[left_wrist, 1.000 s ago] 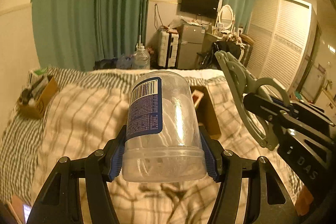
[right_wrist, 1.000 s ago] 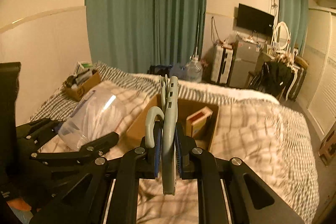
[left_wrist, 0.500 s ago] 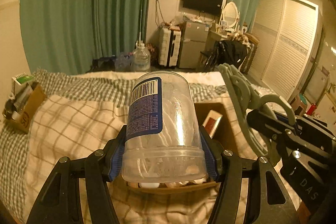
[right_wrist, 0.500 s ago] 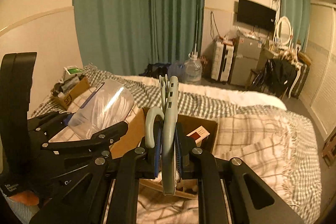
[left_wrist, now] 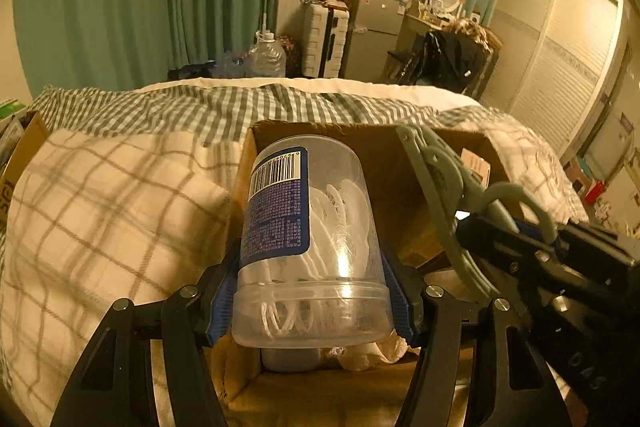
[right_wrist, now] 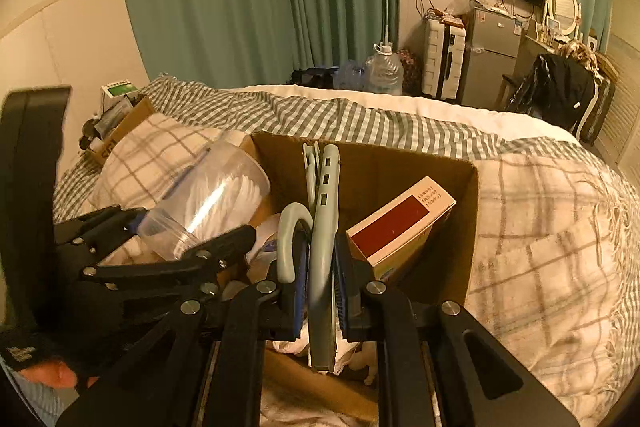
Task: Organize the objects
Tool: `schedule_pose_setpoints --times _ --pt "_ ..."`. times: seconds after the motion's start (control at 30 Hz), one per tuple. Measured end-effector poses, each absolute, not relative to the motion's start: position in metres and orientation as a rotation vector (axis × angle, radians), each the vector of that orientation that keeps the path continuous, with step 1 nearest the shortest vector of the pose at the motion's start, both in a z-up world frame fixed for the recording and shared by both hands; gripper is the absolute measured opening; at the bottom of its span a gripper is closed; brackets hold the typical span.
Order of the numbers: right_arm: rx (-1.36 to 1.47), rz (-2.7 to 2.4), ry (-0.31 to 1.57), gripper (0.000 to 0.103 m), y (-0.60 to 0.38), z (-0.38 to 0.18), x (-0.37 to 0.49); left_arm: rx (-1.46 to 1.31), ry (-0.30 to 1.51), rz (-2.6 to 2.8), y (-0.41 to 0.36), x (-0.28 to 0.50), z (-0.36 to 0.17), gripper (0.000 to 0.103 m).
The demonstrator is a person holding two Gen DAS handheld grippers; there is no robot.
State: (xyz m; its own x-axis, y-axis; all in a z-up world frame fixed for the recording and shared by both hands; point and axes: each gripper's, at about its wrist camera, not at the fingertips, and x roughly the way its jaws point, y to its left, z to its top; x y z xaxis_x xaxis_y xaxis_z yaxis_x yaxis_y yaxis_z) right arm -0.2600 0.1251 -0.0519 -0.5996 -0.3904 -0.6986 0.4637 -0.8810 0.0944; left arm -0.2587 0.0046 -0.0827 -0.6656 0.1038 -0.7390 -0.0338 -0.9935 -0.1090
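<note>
Both tools now hovering over the open cardboard box (right_wrist: 472,187) on the bed, versus short of it a second ago. Left tool (left_wrist: 316,301) pinching clear plastic jar (left_wrist: 312,251); right tool (right_wrist: 320,291) pinching grey-green hanger (right_wrist: 324,227). Probably lowering in next.

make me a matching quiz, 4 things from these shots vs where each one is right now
Things:
1. jar
2. hanger
3. red box
4. water jug

Places:
A. on the floor past the bed
B. leaning inside the carton
C. in the left gripper
D. in the right gripper

Pairs: 1-C, 2-D, 3-B, 4-A
</note>
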Motion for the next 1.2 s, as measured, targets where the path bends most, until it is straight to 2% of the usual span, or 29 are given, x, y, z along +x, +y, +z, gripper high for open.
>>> schedule_pose_setpoints --times 0.17,0.23,0.27,0.3,0.33,0.4,0.53,0.67,0.77,0.8,0.9,1.03,1.07,1.2 --pt "1.019 -2.477 0.138 0.012 0.126 -0.044 -0.259 -1.201 -0.113 2.8 0.01 -0.254 -0.078 0.066" --pt "1.02 -2.488 0.133 0.014 0.126 -0.037 -0.26 -1.157 -0.073 2.819 0.015 -0.25 -0.068 0.072" --pt "1.015 -2.503 0.135 0.017 0.127 -0.033 -0.257 -1.138 -0.054 2.833 0.016 -0.247 -0.062 0.077" --pt "1.016 -2.518 0.135 0.025 0.128 -0.029 -0.256 -1.123 -0.033 2.849 0.017 -0.244 -0.057 0.086" --pt "1.023 -2.539 0.135 0.029 0.13 -0.023 -0.253 -1.106 -0.021 2.864 0.018 -0.24 -0.05 0.089" --pt "1.014 -2.571 0.135 0.036 0.135 -0.009 -0.244 -1.086 -0.032 2.865 0.017 -0.234 -0.037 0.09" --pt "0.975 -2.623 0.133 0.044 0.15 0.027 -0.221 -1.043 -0.086 2.882 0.014 -0.214 -0.004 0.095" --pt "0.893 -2.693 0.129 0.063 0.169 0.068 -0.19 -0.943 -0.11 2.906 0.016 -0.187 0.036 0.097" --pt "0.827 -2.739 0.119 0.07 0.18 0.099 -0.164 -0.854 -0.112 2.927 0.017 -0.162 0.068 0.1" --pt "0.803 -2.749 0.11 0.075 0.184 0.109 -0.156 -0.818 -0.108 2.939 0.016 -0.154 0.078 0.103" --pt "0.747 -2.776 0.095 0.089 0.193 0.132 -0.13 -0.718 -0.101 2.96 0.014 -0.129 0.102 0.103" --pt "0.759 -2.814 0.062 0.097 0.203 0.148 -0.095 -0.647 -0.107 2.934 0.007 -0.094 0.12 0.103" --pt "0.742 -2.824 0.046 0.102 0.206 0.15 -0.084 -0.636 -0.108 2.931 0.005 -0.087 0.122 0.103" --pt "0.688 -2.836 0.008 0.102 0.213 0.152 -0.054 -0.591 -0.076 2.943 -0.001 -0.059 0.124 0.103"
